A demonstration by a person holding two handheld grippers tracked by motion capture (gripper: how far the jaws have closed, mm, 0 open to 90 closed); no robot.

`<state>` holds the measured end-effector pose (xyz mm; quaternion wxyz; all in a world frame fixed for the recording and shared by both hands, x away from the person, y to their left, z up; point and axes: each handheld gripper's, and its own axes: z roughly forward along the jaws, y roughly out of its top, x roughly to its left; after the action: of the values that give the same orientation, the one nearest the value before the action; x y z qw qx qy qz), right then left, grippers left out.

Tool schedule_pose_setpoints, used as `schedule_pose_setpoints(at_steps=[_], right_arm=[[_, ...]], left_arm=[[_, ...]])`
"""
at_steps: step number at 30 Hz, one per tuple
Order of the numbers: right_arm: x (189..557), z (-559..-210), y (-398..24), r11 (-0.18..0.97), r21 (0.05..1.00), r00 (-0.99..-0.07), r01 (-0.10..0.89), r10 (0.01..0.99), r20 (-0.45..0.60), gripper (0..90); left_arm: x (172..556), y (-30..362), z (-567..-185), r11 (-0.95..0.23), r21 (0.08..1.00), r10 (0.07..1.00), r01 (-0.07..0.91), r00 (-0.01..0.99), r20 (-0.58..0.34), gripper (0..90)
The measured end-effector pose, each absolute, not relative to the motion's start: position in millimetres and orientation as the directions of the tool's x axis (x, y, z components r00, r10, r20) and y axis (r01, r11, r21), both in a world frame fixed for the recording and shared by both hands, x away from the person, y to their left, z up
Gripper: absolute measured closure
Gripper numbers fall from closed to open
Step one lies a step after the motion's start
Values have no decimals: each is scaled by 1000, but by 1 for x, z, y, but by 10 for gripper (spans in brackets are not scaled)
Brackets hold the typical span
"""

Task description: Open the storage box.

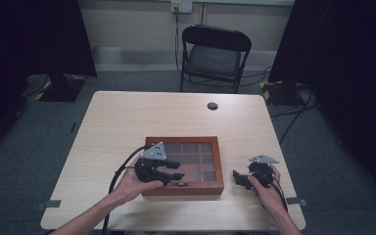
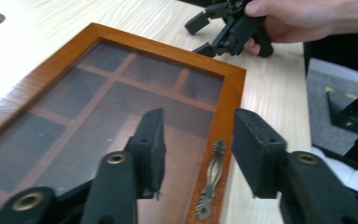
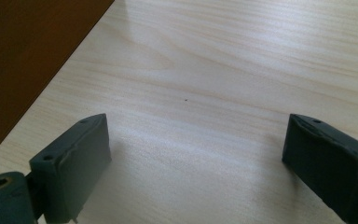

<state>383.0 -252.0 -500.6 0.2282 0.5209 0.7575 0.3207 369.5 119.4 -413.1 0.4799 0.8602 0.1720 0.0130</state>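
Where the light wood tabletop (image 1: 127,122) nears the person's edge, a shallow wooden box (image 1: 219,164) lies flat, lid closed. Frame: reddish-brown wood. Lid: a glass pane (image 2: 88,107) over dark compartments split by thin wooden dividers. Front rail carries a small ornate brass handle (image 2: 210,179), set at mid-length.

Left gripper (image 1: 176,170), held in the left hand (image 1: 132,183), sits over the box's near left corner. In the left gripper view its jaws stand moderately apart and empty: one jaw over the glass, the other past the front rail, so the rail and the brass handle lie between them. Contact with the box cannot be judged.

Right gripper (image 1: 238,178), held in the right hand (image 1: 267,188), is just off the box's right side, above bare tabletop. In the right gripper view its jaws are wide apart, nothing between them but wood grain; the box's side shows at upper left, apart from the jaws.
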Motion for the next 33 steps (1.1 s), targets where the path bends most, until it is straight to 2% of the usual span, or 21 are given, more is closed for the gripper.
schedule_pose_setpoints(at_steps=[6,13,28,33], right_arm=[[383,-501,-252,251,723,-353,643,936,-11,65],[383,-501,-252,251,723,-353,643,936,-11,65],[383,-501,-252,254,724,-355,641,935,-13,65],[383,-501,-252,252,724,-354,642,935,-12,65]], left_arm=[[368,117,-425,-493,814,278,307,942,-187,678],[370,113,-434,-521,794,281,313,941,-187,728],[367,106,-443,-558,771,298,306,941,-158,736],[370,106,-442,-562,764,291,316,941,-175,739]])
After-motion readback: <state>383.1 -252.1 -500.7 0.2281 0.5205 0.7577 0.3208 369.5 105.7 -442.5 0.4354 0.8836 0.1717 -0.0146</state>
